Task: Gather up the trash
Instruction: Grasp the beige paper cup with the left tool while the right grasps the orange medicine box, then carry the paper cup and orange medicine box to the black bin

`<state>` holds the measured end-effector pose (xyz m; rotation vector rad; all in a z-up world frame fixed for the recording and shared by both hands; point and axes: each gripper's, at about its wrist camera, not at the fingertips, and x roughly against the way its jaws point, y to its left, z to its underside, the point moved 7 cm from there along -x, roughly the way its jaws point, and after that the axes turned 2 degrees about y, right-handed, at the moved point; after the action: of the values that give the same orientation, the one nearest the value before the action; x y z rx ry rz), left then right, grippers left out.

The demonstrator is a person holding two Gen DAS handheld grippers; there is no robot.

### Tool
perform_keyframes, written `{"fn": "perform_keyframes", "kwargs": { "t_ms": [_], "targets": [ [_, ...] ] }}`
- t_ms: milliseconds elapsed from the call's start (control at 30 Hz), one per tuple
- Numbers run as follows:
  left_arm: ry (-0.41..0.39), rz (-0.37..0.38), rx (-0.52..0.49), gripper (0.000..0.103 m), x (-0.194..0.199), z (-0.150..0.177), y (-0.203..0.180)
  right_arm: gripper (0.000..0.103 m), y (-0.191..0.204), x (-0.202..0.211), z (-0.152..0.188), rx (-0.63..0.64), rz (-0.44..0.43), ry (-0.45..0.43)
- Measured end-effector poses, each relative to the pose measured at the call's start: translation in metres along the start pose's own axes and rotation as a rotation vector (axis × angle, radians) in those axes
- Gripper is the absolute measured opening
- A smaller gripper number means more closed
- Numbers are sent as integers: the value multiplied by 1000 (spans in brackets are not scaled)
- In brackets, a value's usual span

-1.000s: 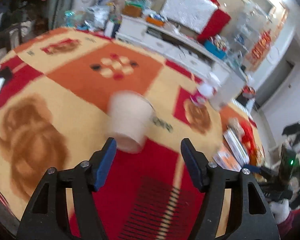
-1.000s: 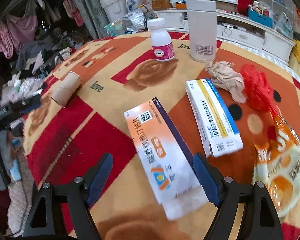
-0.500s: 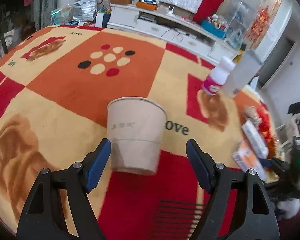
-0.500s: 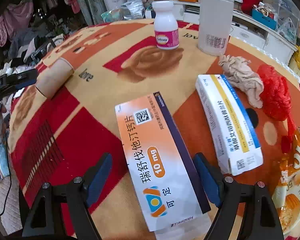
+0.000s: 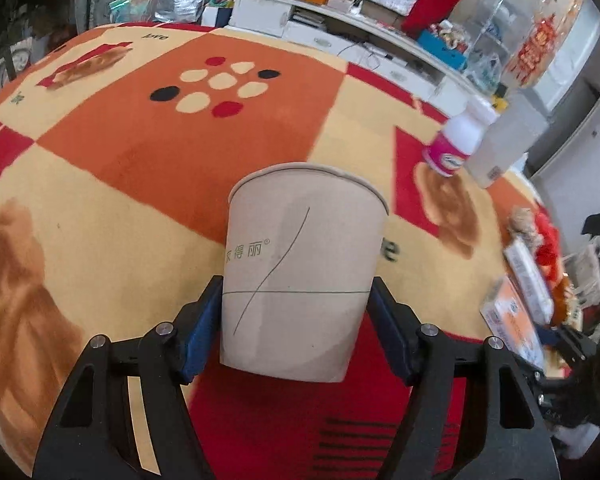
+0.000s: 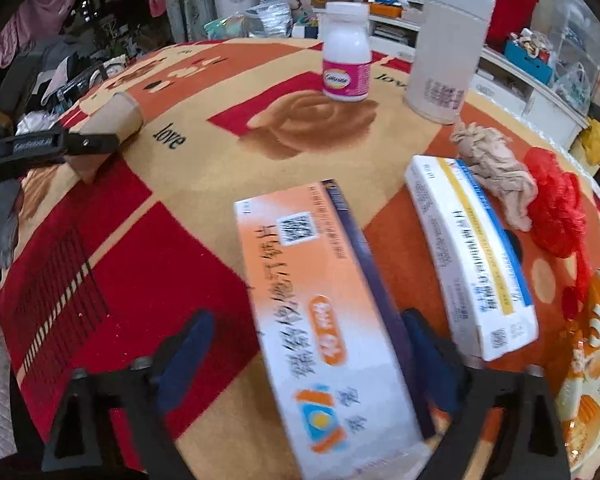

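A tan paper cup point(image 5: 300, 272) lies on its side on the patterned tablecloth point(image 5: 140, 152), rim pointing away. My left gripper point(image 5: 296, 292) has a blue pad against each side of the cup, jaws closing on it. The right wrist view shows the same cup point(image 6: 120, 116) far left with the left gripper point(image 6: 92, 142) on it. An orange and white medicine box point(image 6: 324, 312) lies between the jaws of my right gripper point(image 6: 308, 320), which are closing. The right pad meets the box's dark edge; the left pad stands off from it.
A second white box point(image 6: 472, 260) with a yellow and blue stripe lies right of the orange one. Beyond it are a crumpled beige cloth point(image 6: 492, 168), red netting point(image 6: 556, 208) and a snack bag point(image 6: 592, 380). A pink-labelled bottle point(image 6: 346, 60) and a white flask point(image 6: 444, 44) stand at the back.
My left gripper has come down and forward until the cup sits between its pads. My right gripper has closed in over the orange box, its jaws now narrower.
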<state>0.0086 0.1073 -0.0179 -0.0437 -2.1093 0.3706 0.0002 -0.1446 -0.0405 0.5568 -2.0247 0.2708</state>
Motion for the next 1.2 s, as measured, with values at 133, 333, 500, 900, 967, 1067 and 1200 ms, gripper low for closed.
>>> {"fn": "perform_keyframes", "kwargs": {
  "t_ms": [133, 333, 500, 900, 967, 1067, 1200],
  "targets": [
    [-27, 41, -14, 69, 16, 15, -25, 60, 1, 19, 5, 14, -13, -21],
    [-60, 70, -69, 69, 36, 42, -79, 59, 2, 54, 22, -30, -52, -95],
    [-64, 85, -127, 69, 42, 62, -117, 59, -3, 72, 47, -42, -64, -88],
    [-36, 50, -160, 69, 38, 90, -147, 72, 0, 52, 83, -60, -109, 40],
    [-41, 43, -163, 69, 40, 92, -149, 72, 3, 47, 78, -45, -104, 34],
    [-52, 37, -172, 69, 44, 94, -154, 58, 2, 45, 77, -9, -44, 9],
    [-74, 31, -195, 69, 48, 97, -167, 58, -6, 66, 81, -43, -79, -40]
  ]
}}
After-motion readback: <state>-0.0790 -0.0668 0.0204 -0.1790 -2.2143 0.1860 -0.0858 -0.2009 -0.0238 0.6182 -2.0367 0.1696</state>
